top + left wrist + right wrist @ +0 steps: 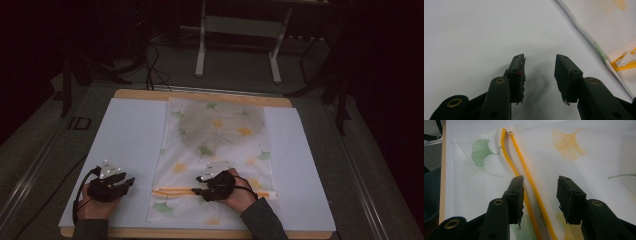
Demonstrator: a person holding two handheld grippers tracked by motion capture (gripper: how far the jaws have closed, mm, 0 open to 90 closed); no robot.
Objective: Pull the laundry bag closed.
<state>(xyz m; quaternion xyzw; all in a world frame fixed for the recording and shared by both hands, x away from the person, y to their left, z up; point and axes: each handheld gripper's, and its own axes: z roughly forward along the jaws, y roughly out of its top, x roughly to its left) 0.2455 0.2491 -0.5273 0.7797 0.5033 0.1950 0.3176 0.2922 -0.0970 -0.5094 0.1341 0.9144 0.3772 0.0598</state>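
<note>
On the tabletop (pixel 131 94), a white sheet (pixel 127 140) carries a mesh laundry bag (pixel 215 150) printed with ginkgo leaves, a dim bundle showing through its far end. Near the bag's near edge runs its yellow zipper (pixel 531 185), partly parted. Over the zipper, the right hand-held gripper (pixel 540 195) stands wide, gripping nothing. Left of the bag, the left hand-held gripper (pixel 540 75) gapes empty over bare sheet.

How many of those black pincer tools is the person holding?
2. The left gripper rests on the white sheet beside the leaf-print mesh bag; the right gripper is over the bag's orange zipper.
</note>
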